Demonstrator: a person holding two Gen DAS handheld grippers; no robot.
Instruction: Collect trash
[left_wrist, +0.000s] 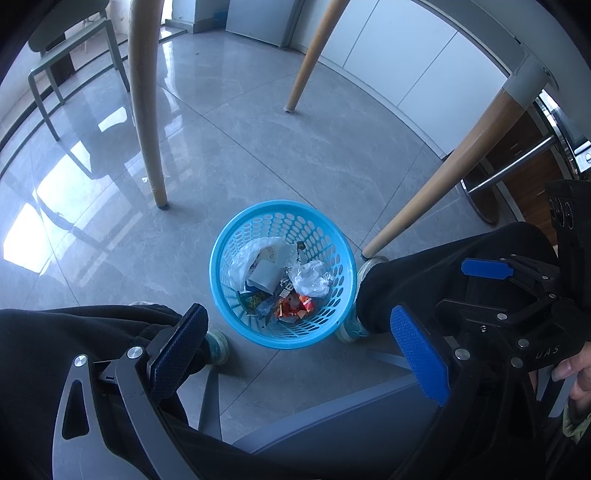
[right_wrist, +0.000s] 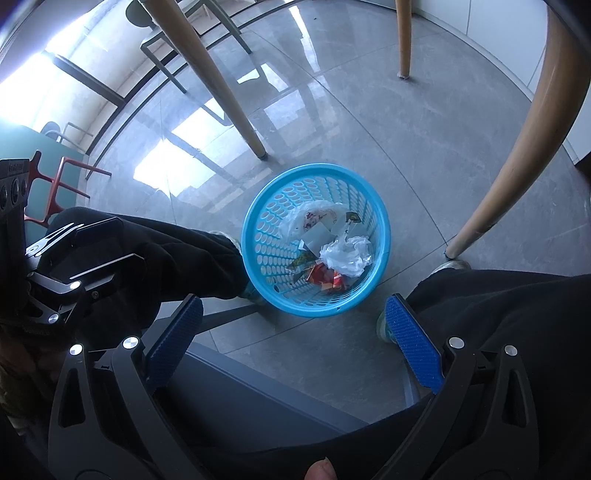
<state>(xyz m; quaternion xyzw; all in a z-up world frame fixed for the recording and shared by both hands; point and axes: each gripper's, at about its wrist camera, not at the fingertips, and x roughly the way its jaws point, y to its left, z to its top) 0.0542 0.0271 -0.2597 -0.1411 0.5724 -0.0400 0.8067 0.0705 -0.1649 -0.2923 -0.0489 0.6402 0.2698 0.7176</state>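
Eyes on the blue basket (left_wrist: 236, 236), standing upright on the grey tiled floor (left_wrist: 240, 147), and everything is placed from it. Far to its left, a green chair (left_wrist: 70, 55) stands off by the bright window reflections. Nearer on the left, a pale wooden table leg (left_wrist: 147, 110) comes down to the floor just behind the basket's rim. Below and left of the basket, a black trouser leg (left_wrist: 74, 332) ends in a light shoe (left_wrist: 218, 345) planted close beside the basket's base.

The left gripper (left_wrist: 299, 354) hovers above and in front of the basket, its blue pads spread wide apart with nothing between them. Inside the basket lies the trash: a crumpled clear plastic bag (left_wrist: 310, 278) on the right side, a white paper piece (left_wrist: 264, 273) near the middle and red-orange wrappers (left_wrist: 295, 306) at the bottom.

To the right of the basket, a second table leg (left_wrist: 443, 177) slants down and touches the floor just beside the rim, and the other shoe (left_wrist: 351, 328) sits against the basket's right side. Furthest right, the right gripper (right_wrist: 295, 339) also hangs over the basket (right_wrist: 258, 236), jaws splayed open and empty, with the plastic bag (right_wrist: 345, 254) in plain sight inside.
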